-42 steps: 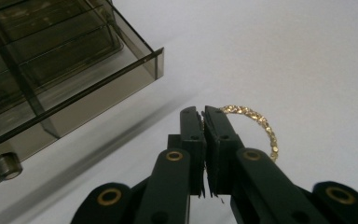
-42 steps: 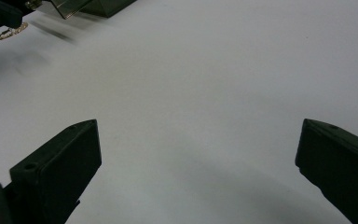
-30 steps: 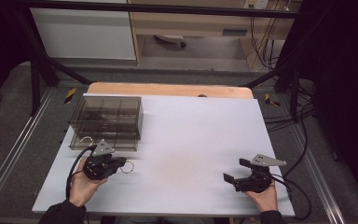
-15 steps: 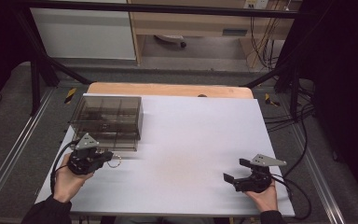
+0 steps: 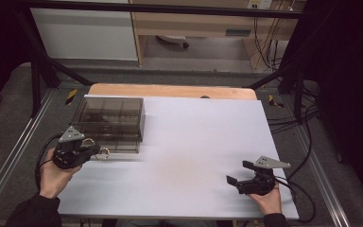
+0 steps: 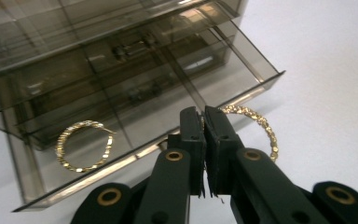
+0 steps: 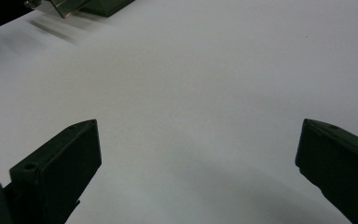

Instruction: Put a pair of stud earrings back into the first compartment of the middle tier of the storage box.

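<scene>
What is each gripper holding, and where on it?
Left gripper pinches a gold hoop by its rim; right gripper holds nothing.

- We are wearing dark sleeves, showing at the near edge of the high view.
- We are gripping two black grippers: the left gripper (image 5: 97, 150) and the right gripper (image 5: 232, 181).
- Each is carrying a grey three-cornered plate on top and trailing a black cable.
- The left gripper's (image 6: 204, 122) arms are showing brass-coloured round pivots.
- The right gripper's (image 7: 198, 154) jaws are showing as matte black blocks.
</scene>
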